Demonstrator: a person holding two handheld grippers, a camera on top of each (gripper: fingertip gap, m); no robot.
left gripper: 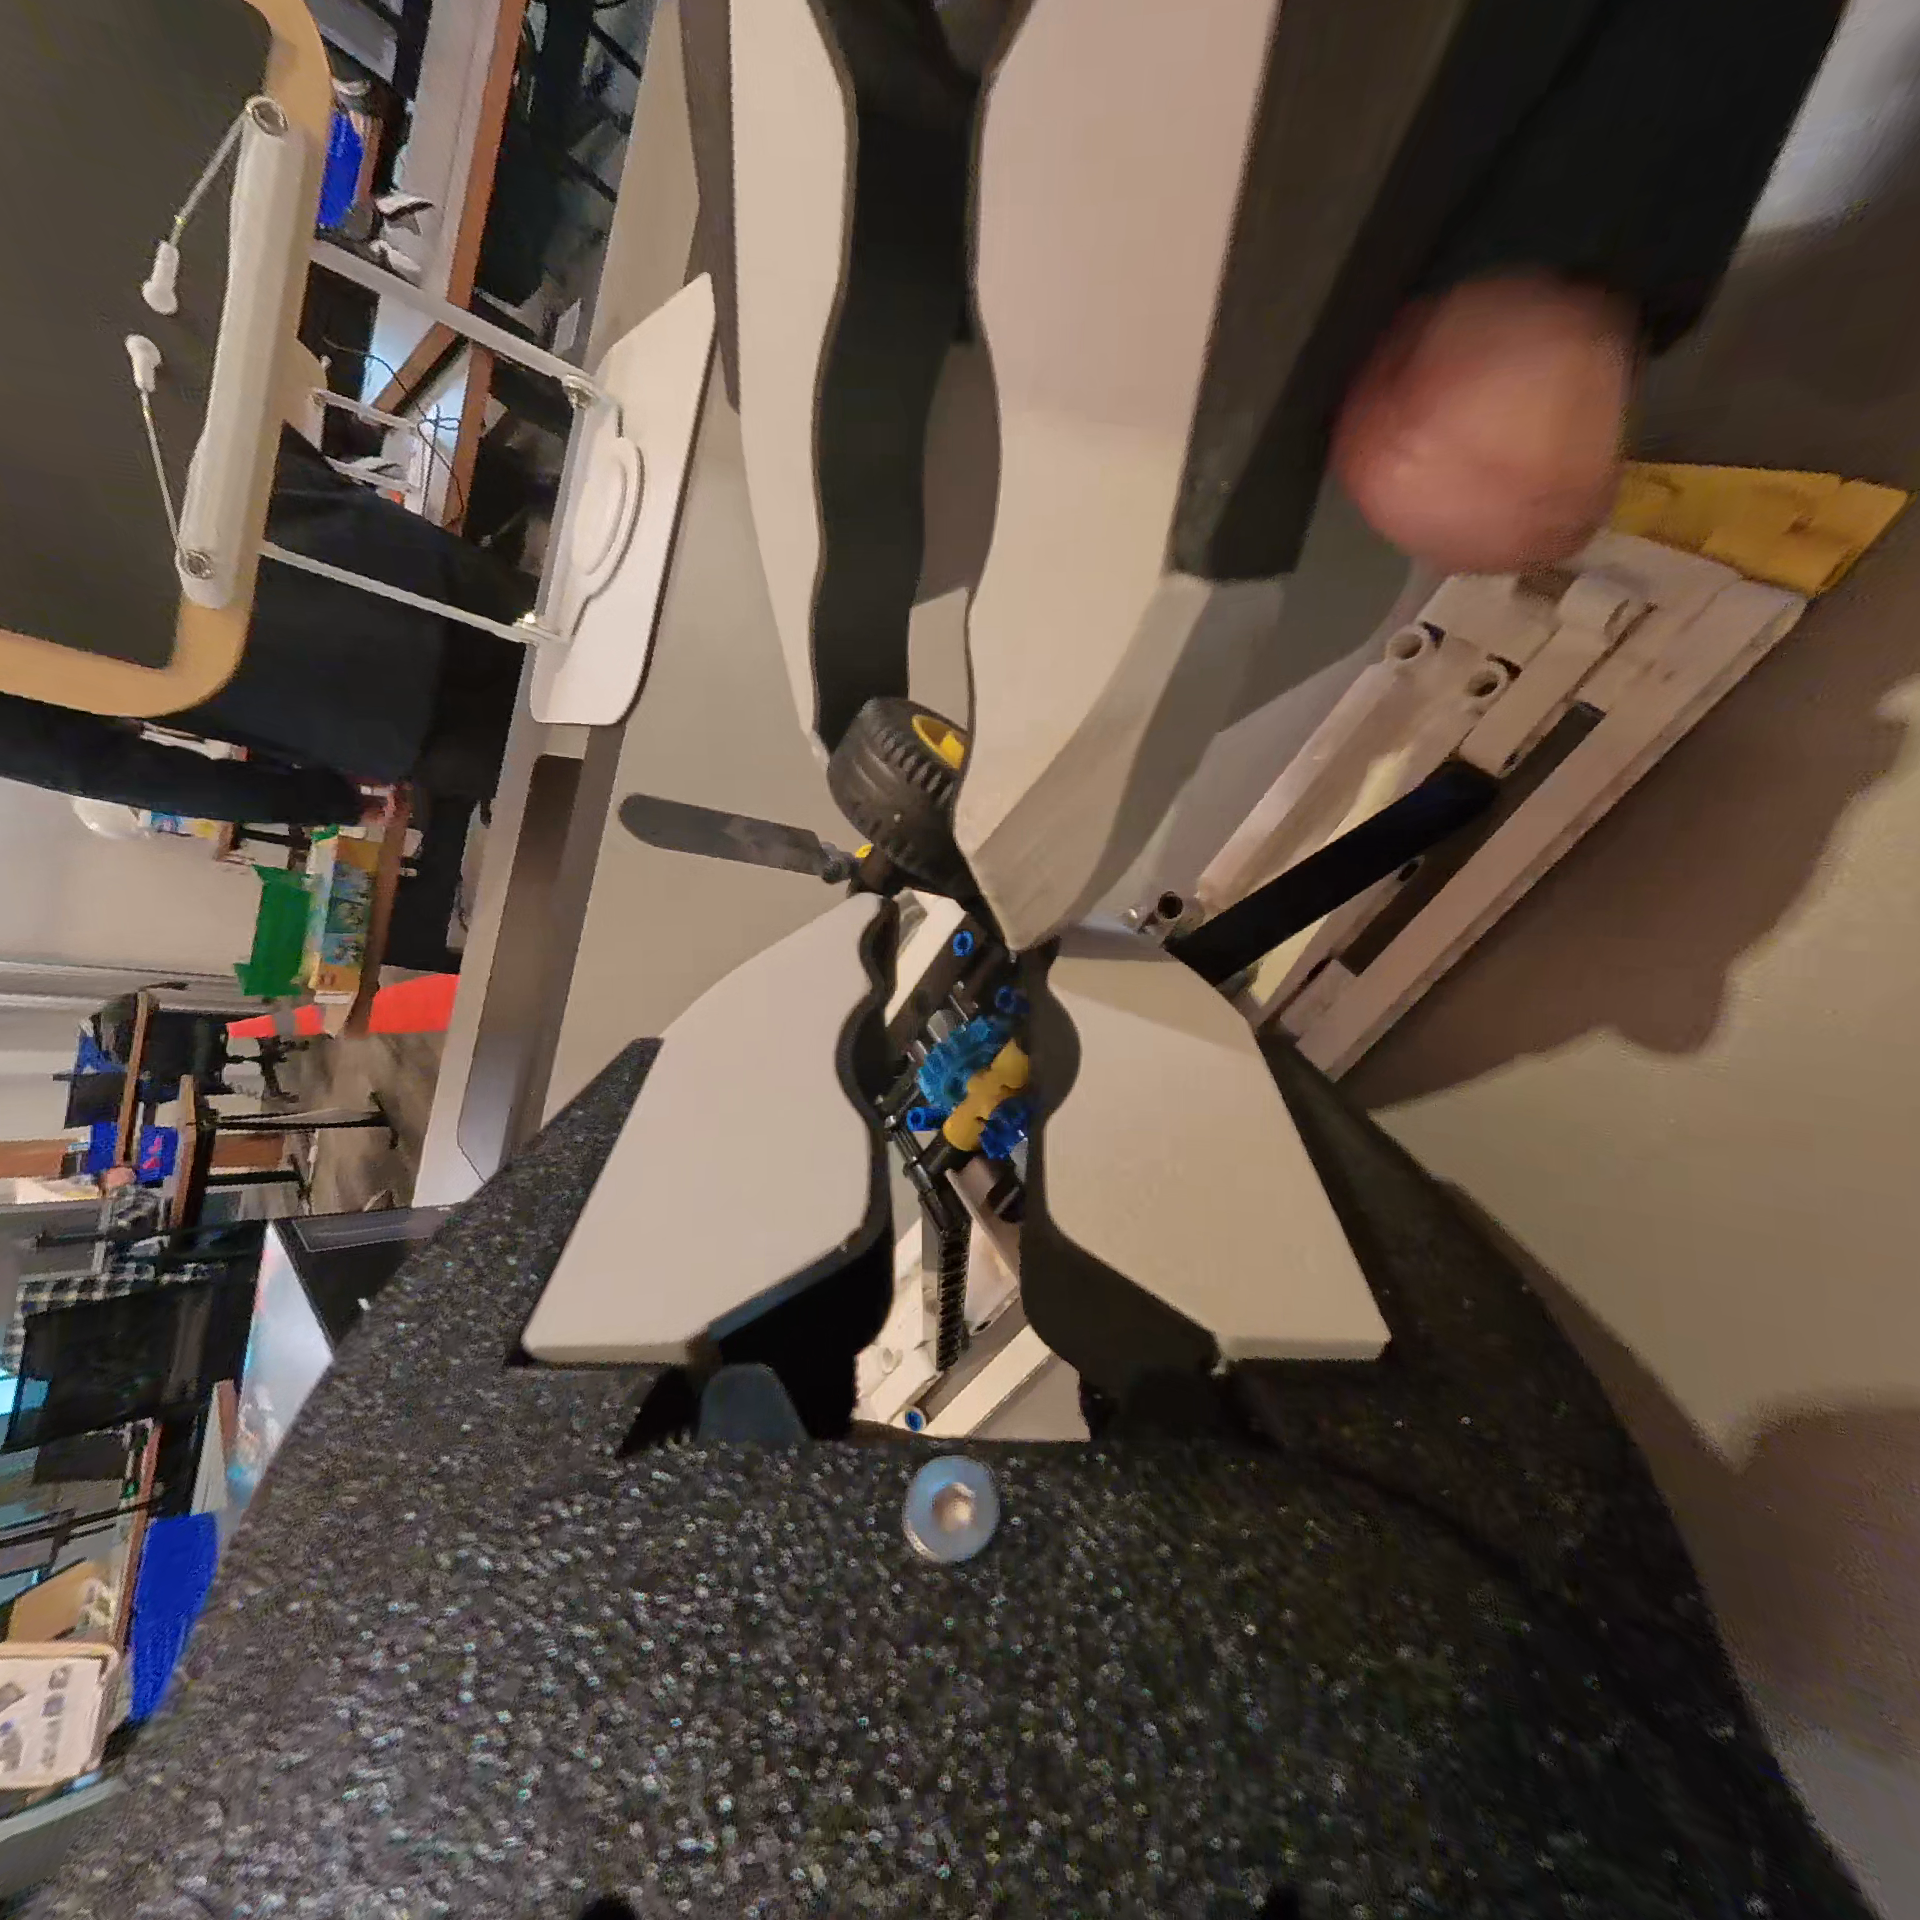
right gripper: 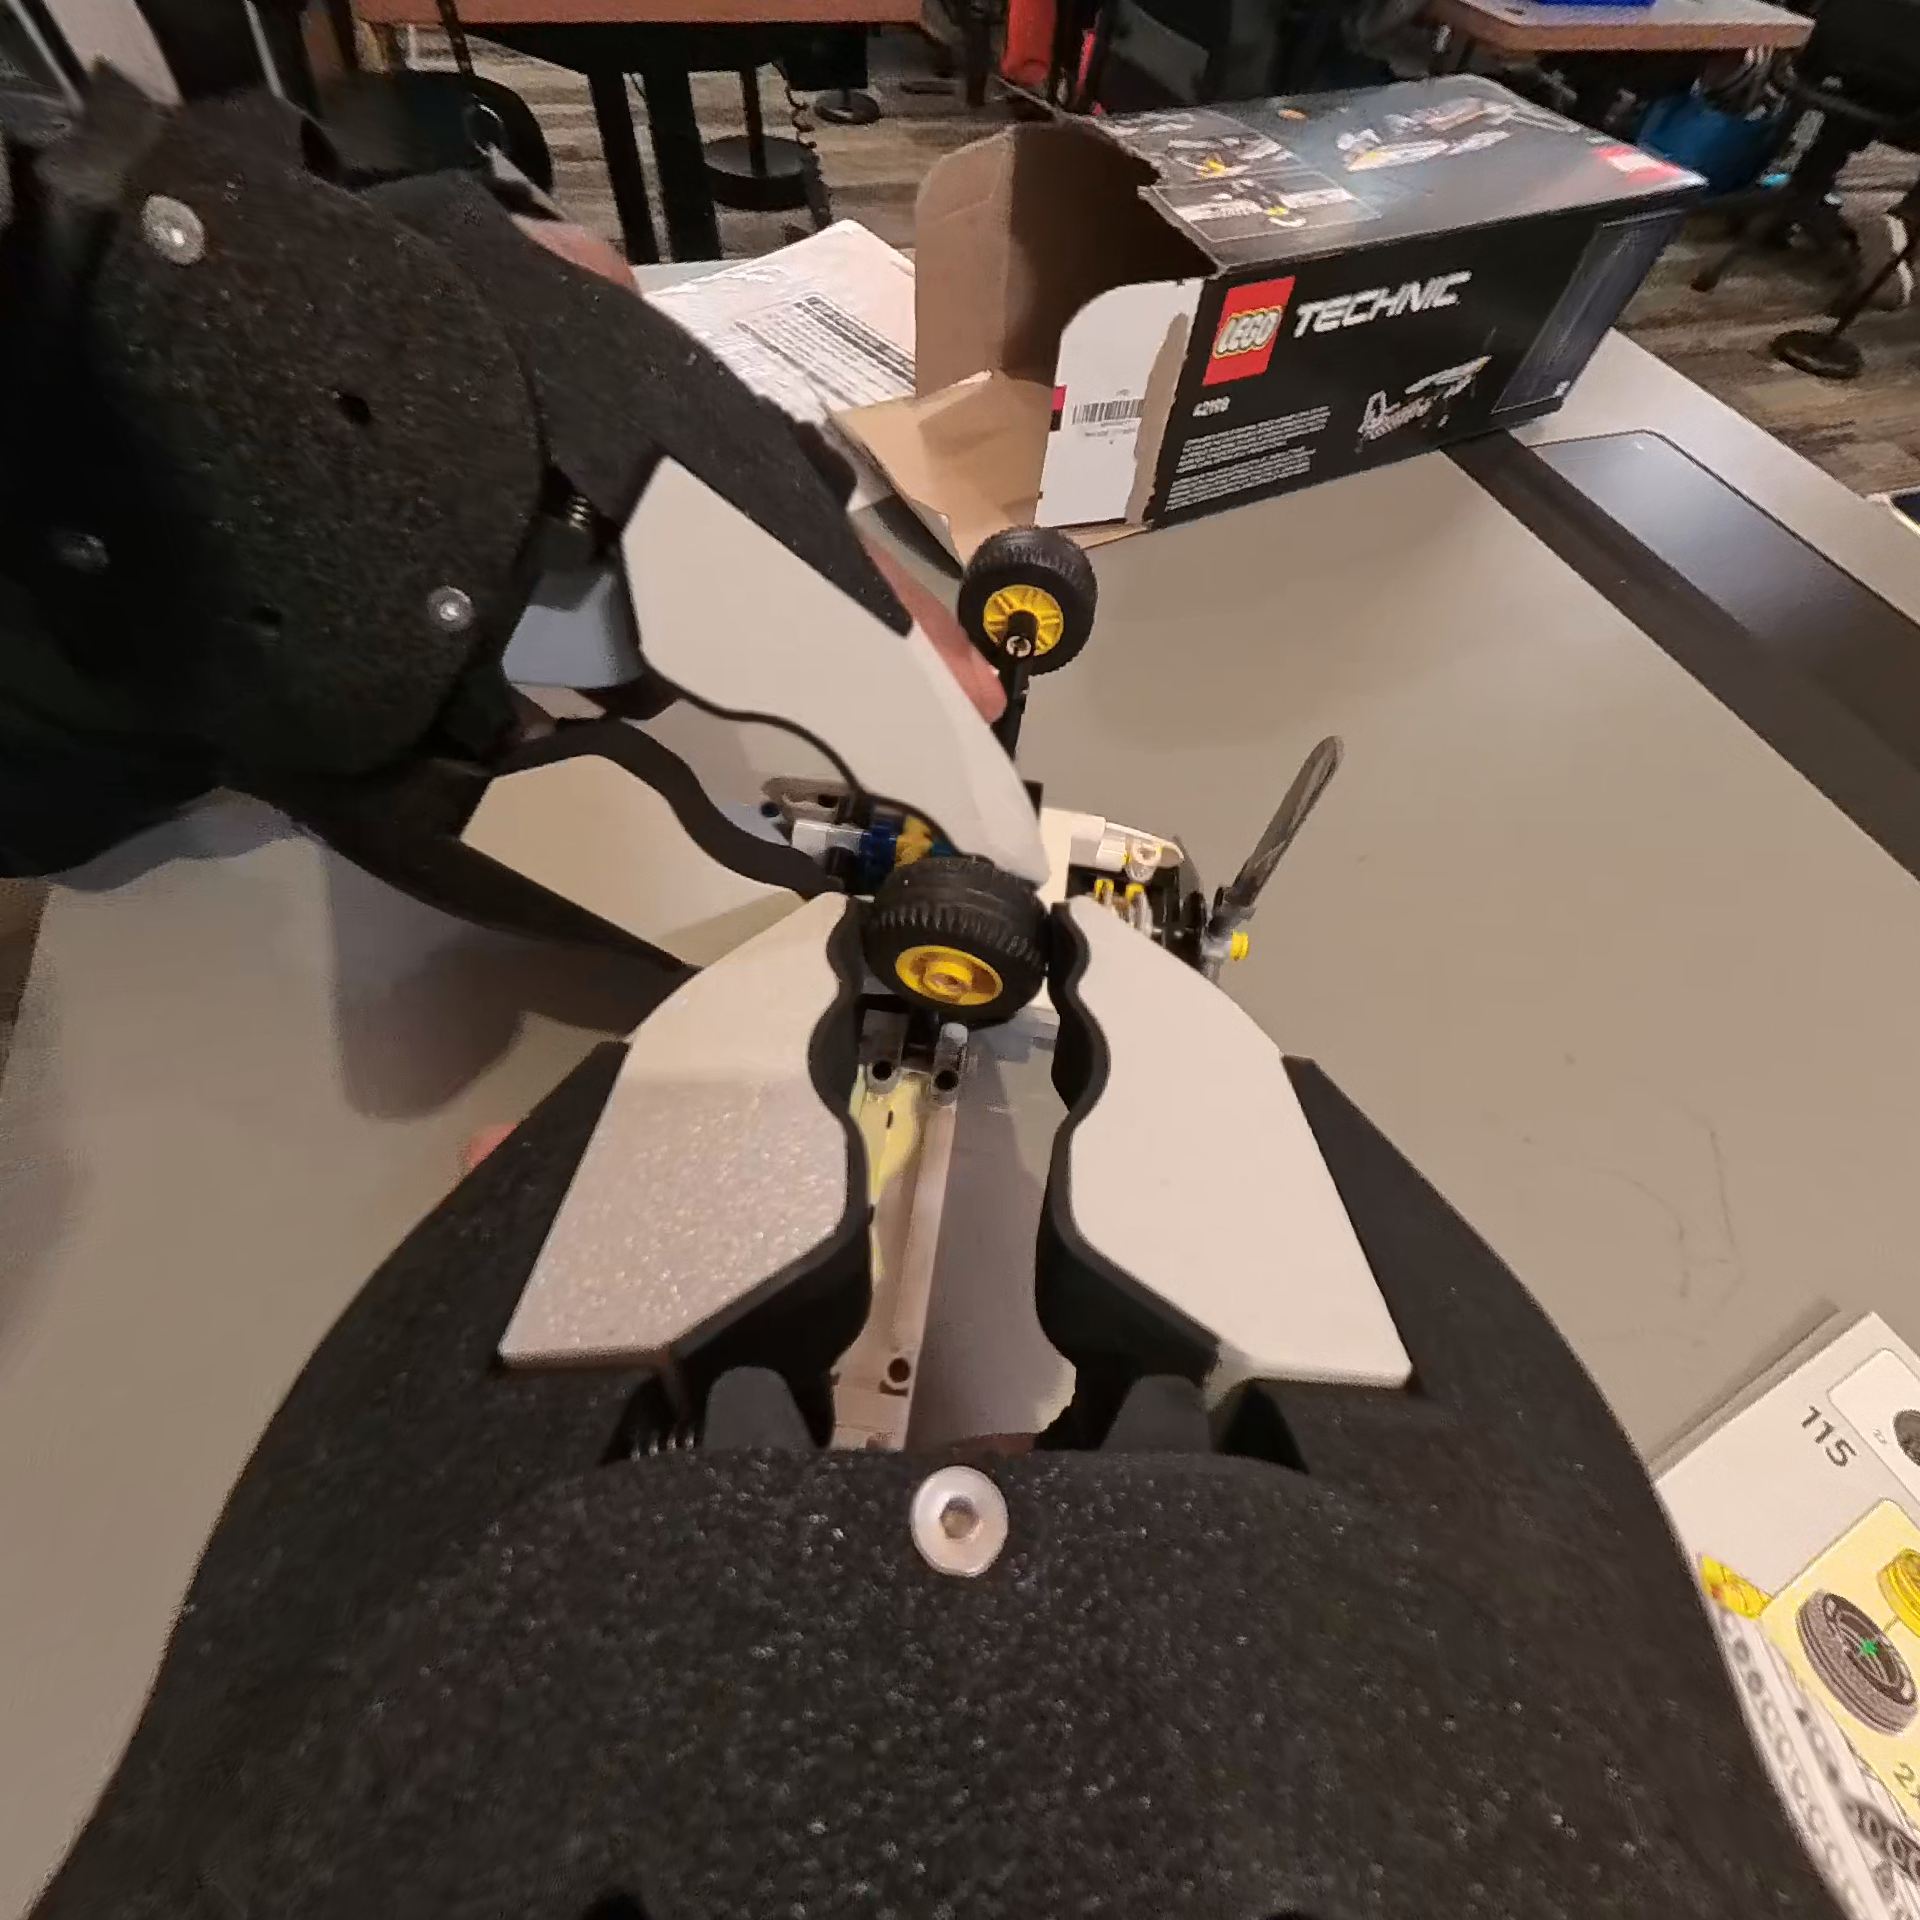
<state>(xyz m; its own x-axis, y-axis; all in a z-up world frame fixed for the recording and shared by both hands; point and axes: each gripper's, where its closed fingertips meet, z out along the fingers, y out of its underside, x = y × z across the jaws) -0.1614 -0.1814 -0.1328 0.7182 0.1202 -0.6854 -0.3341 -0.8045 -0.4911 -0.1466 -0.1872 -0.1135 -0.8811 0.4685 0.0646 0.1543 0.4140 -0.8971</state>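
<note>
Two grippers: both work on one white-and-black brick-built model (right gripper: 1132, 862) lying on the grey worktop (right gripper: 1455, 935).
Right gripper (right gripper: 951, 935): jaws partly closed round a black rubber wheel with a yellow hub (right gripper: 951, 951); the black pads (right gripper: 1070, 966) press the tyre on either side, and the wheel sits on the model's near end.
Left gripper (left gripper: 961, 935): jaws narrowed round the model's middle, where blue gears and a yellow connector (left gripper: 977, 1081) show between the fingers – whether the pads press the model I cannot tell.
Left gripper seen from the right view: it comes in from the left, its upper white finger (right gripper: 831, 686) lying just above the gripped wheel.
Second wheel: another black tyre with a yellow hub (right gripper: 1027, 603) stands raised on a thin black strut at the model's far side.
Propeller: a dark grey blade (right gripper: 1283, 821) juts up at the model's right end.
Surroundings: an opened black cardboard box (right gripper: 1351, 312) lies at the far worktop edge – a printed instruction booklet (right gripper: 1829, 1621) lies at the near right.
</note>
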